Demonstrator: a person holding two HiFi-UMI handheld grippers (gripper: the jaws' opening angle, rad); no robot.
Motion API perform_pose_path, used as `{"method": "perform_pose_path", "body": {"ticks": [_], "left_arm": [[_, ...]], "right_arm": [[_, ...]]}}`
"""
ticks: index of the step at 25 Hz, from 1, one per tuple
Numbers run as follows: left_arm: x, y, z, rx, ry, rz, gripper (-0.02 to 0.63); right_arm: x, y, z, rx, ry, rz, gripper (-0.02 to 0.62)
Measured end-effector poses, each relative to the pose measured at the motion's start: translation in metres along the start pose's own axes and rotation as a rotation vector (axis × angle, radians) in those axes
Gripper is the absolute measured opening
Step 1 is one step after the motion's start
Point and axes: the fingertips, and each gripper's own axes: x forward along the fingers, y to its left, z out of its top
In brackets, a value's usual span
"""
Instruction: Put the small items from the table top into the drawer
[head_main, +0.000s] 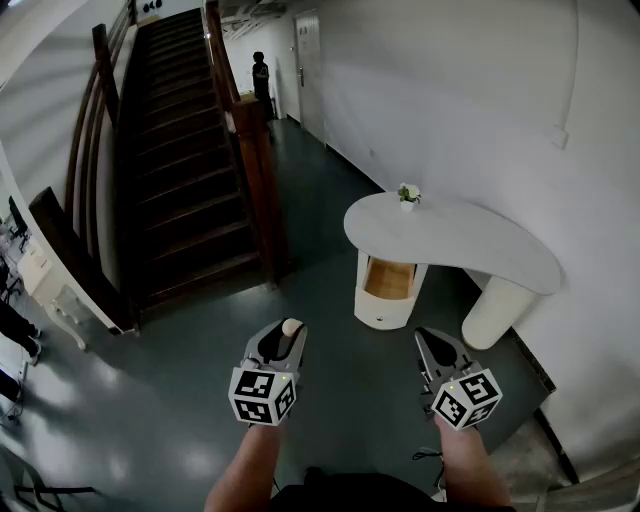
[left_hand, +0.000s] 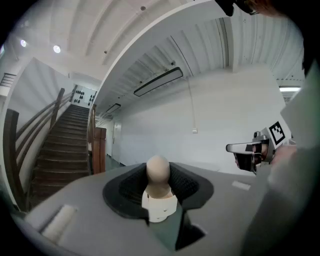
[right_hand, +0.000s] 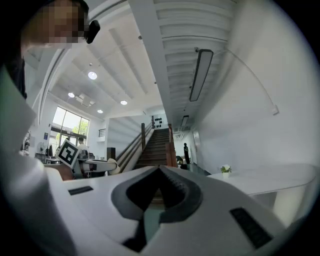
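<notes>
Left tool (left_hand: 159, 175) out in front of me, held level, and it's pinching a small peg (left_hand: 160, 202): a rounded beige head on a short white base. The dark pads press in on both sides of the peg, and the head pokes up just past the tips. From the head view the peg sits at the front of the tool, above the dark green floor (head_main: 330, 210), well short of the desk (head_main: 520, 262).

Right tool (right_hand: 160, 171) is level too, and its jaws are pressed together, tips meeting, nothing between them. It hangs beside the left one, a gap between the two, both pointing towards the desk.

The desk is white with a curved, bean-shaped top, standing against the white wall on two round pedestals. The drawer (head_main: 388, 280) in the nearer pedestal is pulled open, its pale wood inside facing me. I can't make out anything lying in it from here. On the far end of the desk top stands a small potted plant (head_main: 407, 194) with white flowers, close to the edge.

Off to my left a dark wooden staircase (head_main: 180, 150) climbs away, and a person (head_main: 261, 80) stands far down the corridor beside it.
</notes>
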Motion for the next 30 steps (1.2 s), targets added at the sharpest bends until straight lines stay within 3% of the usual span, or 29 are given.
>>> {"method": "perform_pose_path", "body": {"ticks": [17, 30], "left_arm": [[0.015, -0.089, -0.01, 0.012, 0.018, -0.011, 0.138], [0.1, -0.112, -0.025, 0.008, 0.054, -0.086, 0.138]], "right_arm": [[-0.076, -0.043, -0.004, 0.06, 0.001, 0.021, 0.011], [-0.067, -0.108, -0.029, 0.111, 0.034, -0.022, 0.011]]}}
